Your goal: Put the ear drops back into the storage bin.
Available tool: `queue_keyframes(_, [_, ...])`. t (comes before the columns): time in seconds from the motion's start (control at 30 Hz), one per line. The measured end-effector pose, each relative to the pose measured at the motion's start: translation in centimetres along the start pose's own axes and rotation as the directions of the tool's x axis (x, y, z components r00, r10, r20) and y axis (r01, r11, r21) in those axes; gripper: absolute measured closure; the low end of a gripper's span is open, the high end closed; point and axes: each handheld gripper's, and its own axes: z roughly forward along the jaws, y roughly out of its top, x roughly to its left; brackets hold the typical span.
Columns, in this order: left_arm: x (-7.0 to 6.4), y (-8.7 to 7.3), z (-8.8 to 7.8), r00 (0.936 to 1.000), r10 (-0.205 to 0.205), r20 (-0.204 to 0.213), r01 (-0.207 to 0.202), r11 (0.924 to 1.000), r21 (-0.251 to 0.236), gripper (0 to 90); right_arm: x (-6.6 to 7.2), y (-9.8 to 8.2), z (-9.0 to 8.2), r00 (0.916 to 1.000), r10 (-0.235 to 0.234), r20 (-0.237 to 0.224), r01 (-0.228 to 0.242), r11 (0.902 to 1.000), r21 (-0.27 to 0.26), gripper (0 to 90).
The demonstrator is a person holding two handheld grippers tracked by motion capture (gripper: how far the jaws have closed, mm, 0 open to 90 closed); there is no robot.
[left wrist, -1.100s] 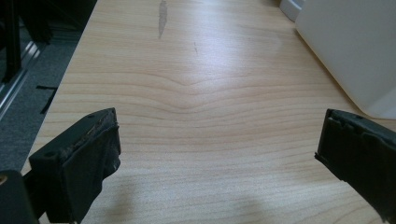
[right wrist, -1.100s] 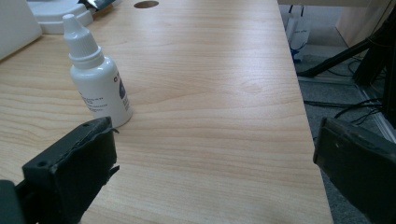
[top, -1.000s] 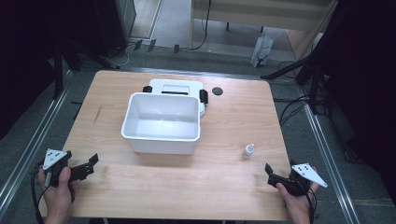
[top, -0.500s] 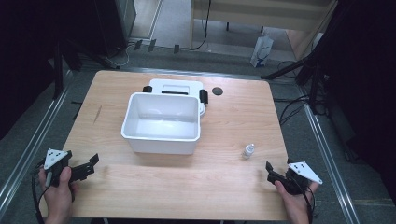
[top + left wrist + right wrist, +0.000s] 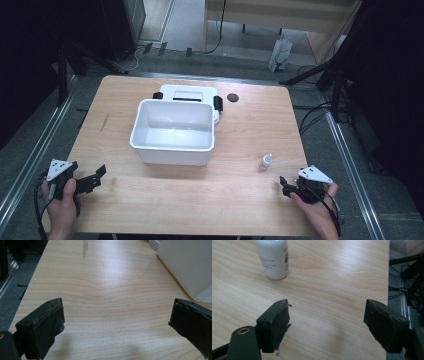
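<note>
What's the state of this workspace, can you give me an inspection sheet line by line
Surface: wooden table, one dark streak near the left edge.
Job's things: white bin upright, empty; small white bottle upright, apart from the bin.
Clutter: white device behind the bin; dark round disc.
Grippers: left gripper open, holding nothing; right gripper open, holding nothing, bottle ahead of it.
Cables: dark cables on the floor at right.
Surroundings: white bag on the floor beyond the table.

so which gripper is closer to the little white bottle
The right. The right gripper sits just past the small white bottle, toward the person, jaws open. The left gripper is across the table at the near left corner, beyond the white bin.
</note>
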Motion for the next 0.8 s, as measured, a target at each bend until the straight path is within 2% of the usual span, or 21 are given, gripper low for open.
queue_keyframes(0.1, [0.0,0.0,0.0,1.0000,0.000,0.002,0.000,1.0000,-0.002,0.3,0.1,1.3,0.0,0.9970,-0.076,-0.013,0.077,0.9956,0.055,20.7])
queue_keyframes(0.13, [0.0,0.0,0.0,1.0000,0.000,0.002,0.000,1.0000,-0.002,0.3,0.1,2.0,0.0,0.9937,-0.109,-0.028,0.111,0.9906,0.081,20.7])
queue_keyframes(0.23, [0.1,0.0,-0.1,1.0000,-0.002,0.003,0.002,1.0000,-0.003,0.3,0.0,3.3,0.3,0.9855,-0.159,-0.058,0.166,0.9763,0.139,21.3])
queue_keyframes(0.33, [0.0,0.0,-0.1,1.0000,-0.005,0.003,0.005,1.0000,-0.004,0.3,0.2,4.5,0.8,0.9696,-0.221,-0.105,0.239,0.9475,0.212,21.2])
queue_keyframes(0.5, [0.0,0.0,-0.1,1.0000,-0.006,0.002,0.006,1.0000,-0.003,0.3,0.4,6.9,1.0,0.9530,-0.251,-0.169,0.292,0.9118,0.289,23.8])
queue_keyframes(0.57, [0.0,0.0,-0.1,1.0000,-0.006,0.002,0.006,1.0000,-0.002,0.3,0.5,7.9,1.2,0.9421,-0.270,-0.198,0.322,0.8942,0.311,24.9])
queue_keyframes(0.63, [0.0,0.0,-0.1,1.0000,-0.008,0.003,0.008,1.0000,-0.002,0.3,0.9,9.2,1.5,0.9245,-0.291,-0.246,0.365,0.8625,0.350,26.1])
queue_keyframes(0.67, [0.0,0.0,-0.1,1.0000,-0.009,0.003,0.009,1.0000,-0.003,0.3,1.0,9.5,1.5,0.9220,-0.290,-0.257,0.370,0.8541,0.365,26.0])
queue_keyframes(0.7, [0.1,0.0,-0.1,0.9999,-0.010,0.004,0.010,0.9999,-0.004,0.3,1.1,10.0,1.7,0.9138,-0.298,-0.276,0.387,0.8437,0.371,25.9])
queue_keyframes(0.8, [0.1,0.0,-0.1,0.9999,-0.011,0.007,0.011,0.9999,-0.004,0.3,1.5,11.0,2.1,0.9007,-0.293,-0.321,0.406,0.8297,0.383,24.6])
